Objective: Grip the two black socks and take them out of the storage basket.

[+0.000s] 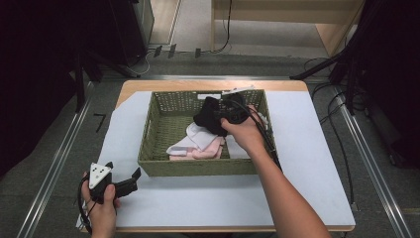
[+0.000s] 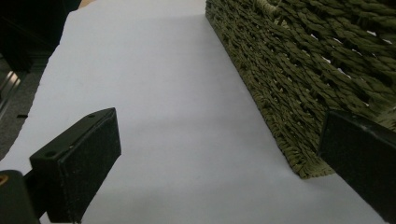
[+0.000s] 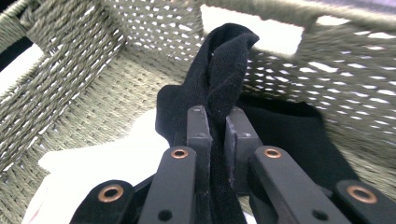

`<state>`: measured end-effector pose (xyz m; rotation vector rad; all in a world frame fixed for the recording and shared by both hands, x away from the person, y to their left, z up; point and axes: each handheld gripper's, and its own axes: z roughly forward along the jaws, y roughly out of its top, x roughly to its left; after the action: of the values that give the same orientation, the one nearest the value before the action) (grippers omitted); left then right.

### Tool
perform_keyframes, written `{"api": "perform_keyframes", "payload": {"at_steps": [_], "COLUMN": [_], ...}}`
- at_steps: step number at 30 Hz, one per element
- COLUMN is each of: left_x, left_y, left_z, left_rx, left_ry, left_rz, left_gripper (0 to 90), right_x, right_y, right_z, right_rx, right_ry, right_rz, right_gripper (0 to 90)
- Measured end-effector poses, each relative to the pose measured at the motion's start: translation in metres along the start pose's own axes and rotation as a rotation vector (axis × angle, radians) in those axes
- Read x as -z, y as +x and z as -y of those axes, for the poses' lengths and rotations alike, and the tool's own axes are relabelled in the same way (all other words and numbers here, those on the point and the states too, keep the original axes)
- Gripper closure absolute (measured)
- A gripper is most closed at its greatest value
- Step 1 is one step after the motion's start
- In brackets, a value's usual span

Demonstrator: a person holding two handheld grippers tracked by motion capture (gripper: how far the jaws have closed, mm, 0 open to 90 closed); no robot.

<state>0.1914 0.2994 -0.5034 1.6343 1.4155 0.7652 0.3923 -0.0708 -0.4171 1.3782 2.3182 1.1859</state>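
A green woven basket [image 1: 153, 126] stands in the middle of the table, with white and pink cloths [image 1: 198, 144] lying in it. A black cloth [image 1: 208, 116] hangs lifted above the basket floor, pinched by my right gripper [image 1: 223, 113]. In the right gripper view the two jaws stand close together with a fold of the black cloth [image 3: 219, 79] squeezed between them, and the basket's far wall [image 3: 327, 60] is behind. My left gripper [image 1: 124, 178] rests on the white sheet beside the basket's near left corner, its fingers [image 2: 79, 163] wide apart and holding nothing.
A white sheet [image 1: 198, 198] covers the wooden table. The basket's side wall [image 2: 280, 70] rises just right of my left gripper. Dark stands and cables line the floor around the table, and a wooden frame [image 1: 287, 20] stands behind it.
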Motion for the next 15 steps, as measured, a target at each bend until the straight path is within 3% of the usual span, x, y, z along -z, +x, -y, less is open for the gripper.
{"api": "perform_keyframes", "payload": {"at_steps": [4,10,15], "left_x": [0.000,0.000,0.000], "left_y": [0.000,0.000,0.000], "left_z": [0.000,0.000,0.000], "left_rx": [0.001,0.000,0.002], "left_ry": [0.004,0.002,0.003], "left_rz": [-0.002,-0.003,-0.003], "left_gripper": [0.5,0.5,0.5], "right_x": [0.016,0.038,0.049], "right_y": [-0.002,-0.008,-0.023], "right_z": [0.001,0.002,0.009], "right_rx": [0.029,0.031,-0.001], "right_ry": [-0.023,-0.080,-0.100], "right_rz": [0.033,0.058,0.075], "right_gripper": [83.2,83.2,83.2]}}
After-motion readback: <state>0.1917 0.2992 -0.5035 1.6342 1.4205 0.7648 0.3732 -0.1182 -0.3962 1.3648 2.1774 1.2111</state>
